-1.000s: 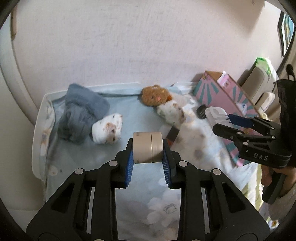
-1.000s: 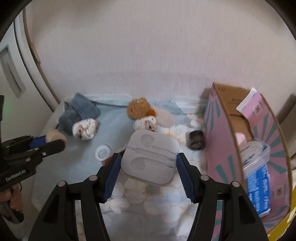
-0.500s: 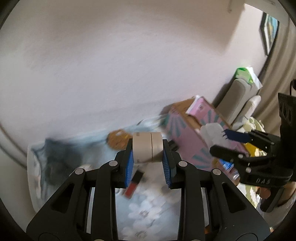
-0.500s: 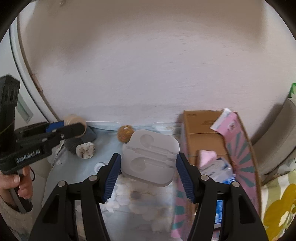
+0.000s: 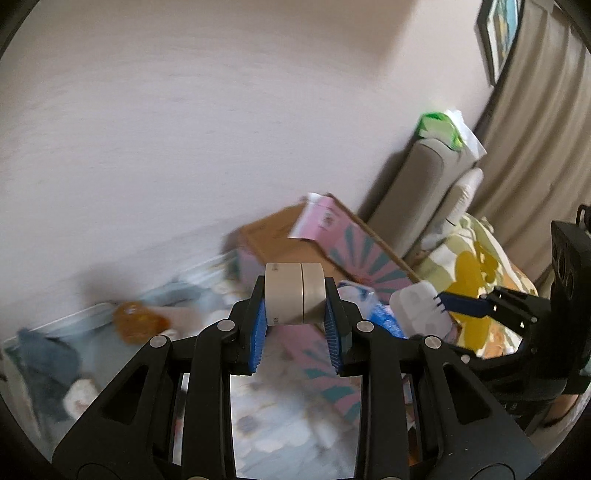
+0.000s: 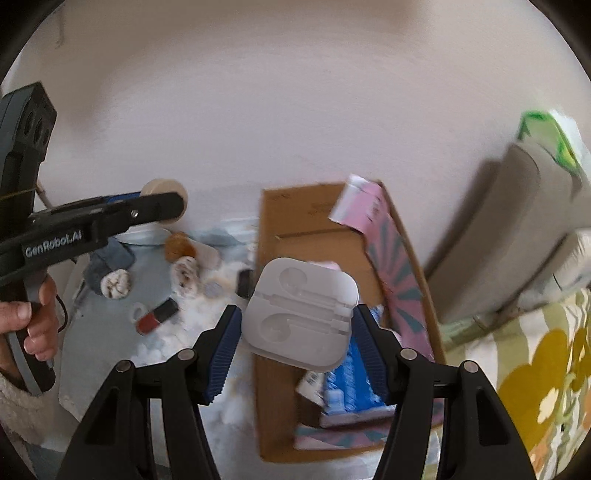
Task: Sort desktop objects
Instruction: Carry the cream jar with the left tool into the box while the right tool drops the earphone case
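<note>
Counts: 2 grippers, left gripper point(image 5: 295, 325) and right gripper point(image 6: 297, 350). 1 beige round jar point(image 5: 294, 293), 1 white moulded tray point(image 6: 303, 317), 1 cardboard box point(image 6: 291, 229) with pink flaps. On the desk point(image 6: 99, 332): 2 white speckled plush balls point(image 6: 116, 284), 1 brown plush point(image 6: 177, 245), 1 grey-blue cloth point(image 6: 110, 258), 1 red nail polish bottle point(image 6: 157, 315), 1 small dark jar point(image 6: 243, 282). 1 blue-white packet point(image 6: 343, 387) in the box.

**Pale wall, sofa and curtain**

A plain pale wall point(image 5: 221, 129) fills the background. A framed picture point(image 5: 498, 33) hangs beside beige curtains point(image 5: 535, 147). Grey cushions point(image 6: 517, 221) lean against the wall above a yellow floral cover point(image 6: 535, 369).
</note>
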The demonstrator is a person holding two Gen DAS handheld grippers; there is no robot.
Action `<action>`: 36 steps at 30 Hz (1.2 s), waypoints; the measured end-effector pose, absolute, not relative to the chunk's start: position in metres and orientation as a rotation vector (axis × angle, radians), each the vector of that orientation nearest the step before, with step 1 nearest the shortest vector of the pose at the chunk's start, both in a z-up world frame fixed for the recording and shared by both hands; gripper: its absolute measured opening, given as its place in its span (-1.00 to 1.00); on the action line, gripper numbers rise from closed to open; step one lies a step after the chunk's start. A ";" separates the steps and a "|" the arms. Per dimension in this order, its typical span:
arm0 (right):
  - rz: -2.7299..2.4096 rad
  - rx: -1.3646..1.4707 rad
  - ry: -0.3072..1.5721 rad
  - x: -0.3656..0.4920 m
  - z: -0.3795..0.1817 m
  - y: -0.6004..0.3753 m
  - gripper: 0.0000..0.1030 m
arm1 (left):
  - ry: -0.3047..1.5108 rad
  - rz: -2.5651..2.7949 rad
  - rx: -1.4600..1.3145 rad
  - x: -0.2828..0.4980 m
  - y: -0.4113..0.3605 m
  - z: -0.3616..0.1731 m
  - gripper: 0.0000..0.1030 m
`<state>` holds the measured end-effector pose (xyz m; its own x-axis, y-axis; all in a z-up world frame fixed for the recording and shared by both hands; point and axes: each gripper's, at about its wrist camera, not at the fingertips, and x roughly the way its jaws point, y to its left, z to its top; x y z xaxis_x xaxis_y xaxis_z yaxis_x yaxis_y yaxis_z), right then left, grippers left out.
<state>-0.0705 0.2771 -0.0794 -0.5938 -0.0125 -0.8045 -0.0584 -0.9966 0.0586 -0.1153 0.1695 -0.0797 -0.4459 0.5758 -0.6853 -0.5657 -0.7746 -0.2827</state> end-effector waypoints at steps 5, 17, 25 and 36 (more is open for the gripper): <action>2.719 -1.454 0.167 -0.061 -0.101 0.304 0.11 | 0.012 2.143 -1.090 -0.117 0.215 -0.096 -0.52; 2.711 -1.527 0.221 -0.061 -0.130 0.330 0.11 | 0.075 2.091 -1.166 -0.141 0.281 -0.133 -0.52; 2.729 -1.578 0.198 -0.070 -0.138 0.329 0.12 | 0.109 2.099 -1.216 -0.151 0.291 -0.149 -0.52; 2.687 -1.579 0.168 -0.076 -0.145 0.323 0.50 | 0.096 2.154 -1.252 -0.157 0.289 -0.154 0.99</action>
